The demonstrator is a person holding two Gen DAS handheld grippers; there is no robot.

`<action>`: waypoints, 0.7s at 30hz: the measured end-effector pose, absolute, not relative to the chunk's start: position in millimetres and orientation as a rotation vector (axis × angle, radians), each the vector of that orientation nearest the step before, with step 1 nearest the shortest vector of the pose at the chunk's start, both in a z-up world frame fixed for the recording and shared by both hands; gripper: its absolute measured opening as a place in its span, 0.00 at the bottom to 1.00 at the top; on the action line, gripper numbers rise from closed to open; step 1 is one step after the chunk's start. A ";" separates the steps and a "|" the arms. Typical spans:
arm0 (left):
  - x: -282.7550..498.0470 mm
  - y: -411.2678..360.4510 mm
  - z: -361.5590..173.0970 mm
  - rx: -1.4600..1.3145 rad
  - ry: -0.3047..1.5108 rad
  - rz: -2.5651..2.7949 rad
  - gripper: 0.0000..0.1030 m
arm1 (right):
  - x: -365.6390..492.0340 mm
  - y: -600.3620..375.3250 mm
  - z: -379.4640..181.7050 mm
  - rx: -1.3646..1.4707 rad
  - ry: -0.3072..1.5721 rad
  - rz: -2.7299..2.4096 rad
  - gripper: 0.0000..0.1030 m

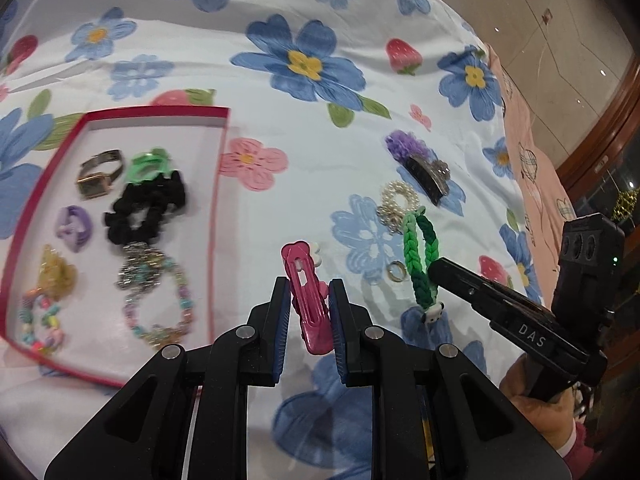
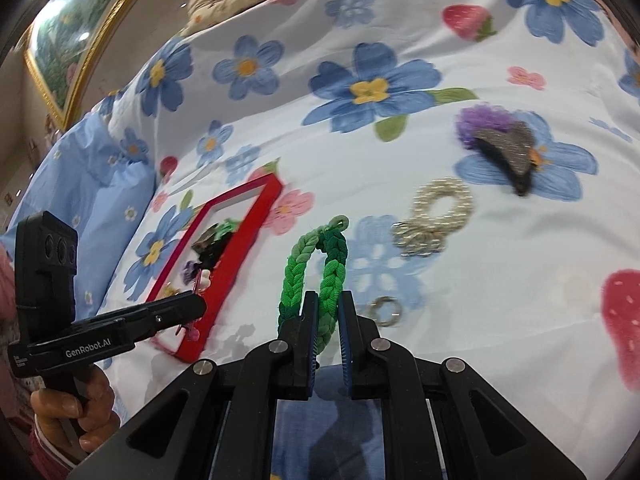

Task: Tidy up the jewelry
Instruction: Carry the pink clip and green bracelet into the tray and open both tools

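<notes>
My left gripper (image 1: 309,292) is shut on a pink hair clip (image 1: 307,300), held above the flowered sheet just right of the red-rimmed tray (image 1: 222,184). The tray holds a watch (image 1: 98,176), a black scrunchie (image 1: 146,208), a green clip (image 1: 146,164), a purple clip (image 1: 74,228) and bead bracelets (image 1: 158,304). My right gripper (image 2: 328,300) is shut on a green braided bracelet (image 2: 316,272), which also shows in the left wrist view (image 1: 420,264). A small ring (image 2: 385,310), a pearl bracelet (image 2: 440,204) and a purple-and-black hair clip (image 2: 500,140) lie on the sheet.
The flowered bedsheet (image 1: 320,152) covers the bed. A pink blanket (image 1: 532,168) lies at the bed's right edge, with floor beyond. A blue pillow (image 2: 92,184) and a framed picture (image 2: 72,40) are at the left in the right wrist view.
</notes>
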State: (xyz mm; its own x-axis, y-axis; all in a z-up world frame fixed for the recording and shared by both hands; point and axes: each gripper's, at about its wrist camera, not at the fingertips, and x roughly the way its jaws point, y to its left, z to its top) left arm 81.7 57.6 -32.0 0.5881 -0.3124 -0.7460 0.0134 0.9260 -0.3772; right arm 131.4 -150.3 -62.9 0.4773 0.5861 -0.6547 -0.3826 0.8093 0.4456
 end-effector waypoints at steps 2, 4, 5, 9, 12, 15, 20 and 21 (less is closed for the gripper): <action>76.7 67.5 -31.3 -0.363 0.922 -0.181 0.17 | 128.7 -141.9 -61.3 0.245 0.896 0.618 0.09; 72.2 75.9 -31.3 -0.374 0.918 -0.169 0.17 | 126.0 -132.6 -59.5 0.235 0.896 0.634 0.09; 69.4 80.3 -31.4 -0.378 0.916 -0.161 0.17 | 124.7 -129.0 -58.8 0.232 0.896 0.641 0.09; 57.9 99.3 -30.7 -0.395 0.904 -0.125 0.17 | 120.5 -112.6 -55.0 0.215 0.897 0.678 0.09; 49.7 114.2 -31.6 -0.409 0.898 -0.094 0.17 | 116.7 -97.8 -51.0 0.198 0.893 0.707 0.09; 41.3 131.4 -33.3 -0.429 0.891 -0.059 0.17 | 113.3 -79.5 -49.0 0.183 0.895 0.742 0.09; 30.5 156.2 -36.2 -0.447 0.883 -0.012 0.17 | 108.4 -49.5 -46.8 0.151 0.895 0.796 0.09; 28.4 161.2 -37.1 -0.450 0.884 -0.001 0.17 | 108.1 -44.1 -46.9 0.147 0.895 0.806 0.09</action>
State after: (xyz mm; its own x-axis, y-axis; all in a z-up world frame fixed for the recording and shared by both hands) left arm 28.4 161.2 -37.1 0.6405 -0.1838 -0.7456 -0.1825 0.9067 -0.3803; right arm 108.1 -44.1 -46.9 0.3596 0.6800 -0.6390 -0.5639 0.7039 0.4318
